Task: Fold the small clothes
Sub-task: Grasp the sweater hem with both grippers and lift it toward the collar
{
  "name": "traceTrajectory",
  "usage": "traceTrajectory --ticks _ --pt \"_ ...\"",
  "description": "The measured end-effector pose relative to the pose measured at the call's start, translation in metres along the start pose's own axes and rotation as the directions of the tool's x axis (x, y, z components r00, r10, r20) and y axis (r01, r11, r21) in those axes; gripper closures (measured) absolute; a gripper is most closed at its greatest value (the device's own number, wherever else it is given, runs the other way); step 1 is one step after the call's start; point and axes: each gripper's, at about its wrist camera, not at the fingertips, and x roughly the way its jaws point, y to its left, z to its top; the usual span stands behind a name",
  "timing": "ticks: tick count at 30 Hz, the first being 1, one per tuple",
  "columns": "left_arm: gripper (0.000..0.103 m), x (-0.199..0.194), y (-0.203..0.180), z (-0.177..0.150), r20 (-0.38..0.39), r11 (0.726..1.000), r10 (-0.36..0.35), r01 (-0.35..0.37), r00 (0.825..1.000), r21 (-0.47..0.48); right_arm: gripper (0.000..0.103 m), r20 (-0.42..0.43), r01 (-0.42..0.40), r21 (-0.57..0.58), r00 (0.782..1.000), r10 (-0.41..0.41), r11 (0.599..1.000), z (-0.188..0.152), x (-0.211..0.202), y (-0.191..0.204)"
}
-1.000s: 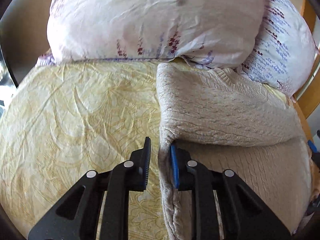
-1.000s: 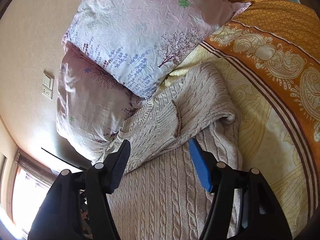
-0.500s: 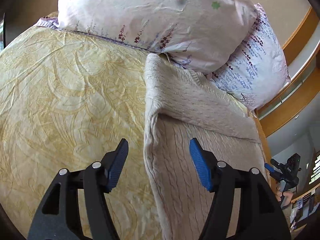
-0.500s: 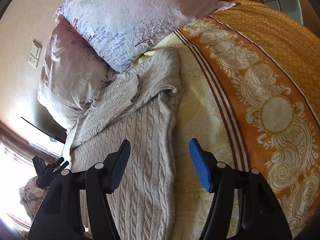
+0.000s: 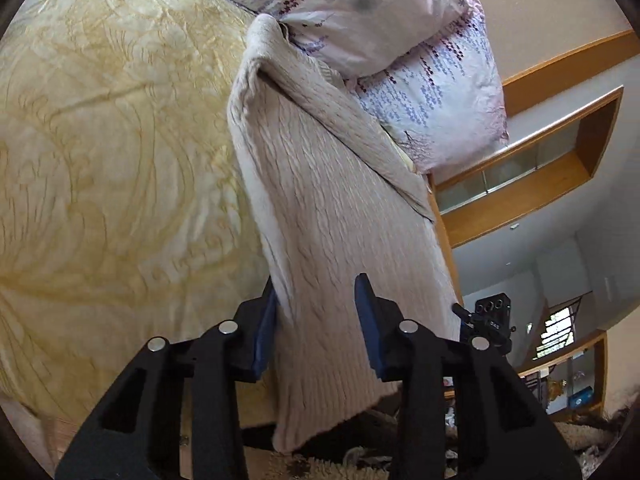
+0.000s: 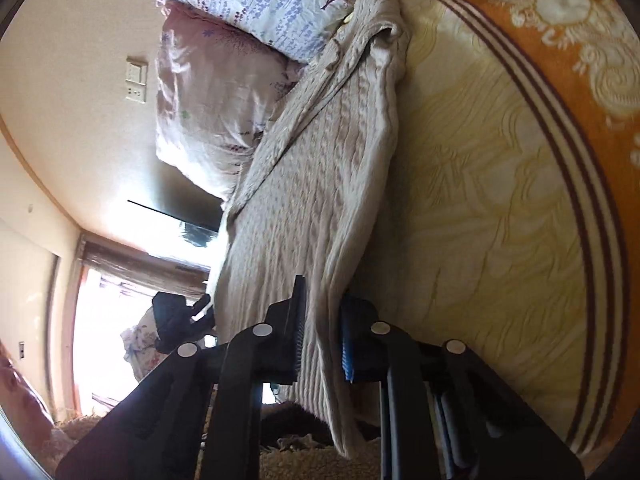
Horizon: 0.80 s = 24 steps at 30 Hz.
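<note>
1. Left wrist: bed [image 5: 100, 160], pale yellow cover, broad bare stretch left of the sweater.
2. Sweater [image 5: 332, 208] lies lengthwise along the bed's side edge, top end touching the pillows [image 5: 400, 40], hem hanging over the foot edge.
3. Left gripper [image 5: 316, 320]: fingers apart, straddling the sweater's near end, left pad against its side edge. Not clamped.
4. Right wrist only: orange border of the cover [image 6: 560, 60] and a wall switch [image 6: 136, 80].
5. Right gripper [image 6: 322, 336]: fingers close together, pinching the sweater's [image 6: 312, 184] other side edge near the hem.
</note>
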Motion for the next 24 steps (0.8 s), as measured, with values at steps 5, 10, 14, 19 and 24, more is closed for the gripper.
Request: traceTrajectory --ticks 5,10,14,19,24 --pt "0.065 0.003 -0.007 -0.029 -0.056 0.999 -0.053 0.052 0.997 -0.016 0.090 0.021 -0.061 -0.015 0.998 0.061 0.998 -0.023 -0.006 0.003" --pt "0.067 0.007 -0.009 -0.031 -0.059 0.997 -0.069 0.068 0.996 -0.023 0.090 0.028 -0.052 -0.028 0.998 0.053 0.998 -0.026 -0.006 0.007" --pt "0.095 0.014 -0.014 -0.025 -0.089 1.000 0.028 -0.027 0.996 0.007 0.094 0.034 0.015 -0.086 0.999 -0.012 0.996 -0.031 -0.003 0.015" --pt "0.097 0.007 -0.031 -0.014 -0.046 0.994 0.049 -0.045 0.998 0.095 0.095 0.144 0.041 -0.200 0.990 -0.012 0.979 -0.029 -0.009 0.037" --pt "0.097 -0.009 -0.053 0.014 0.086 0.975 0.064 -0.081 0.994 0.207 0.095 0.266 0.098 -0.283 0.964 -0.020 0.954 -0.006 -0.016 0.059"
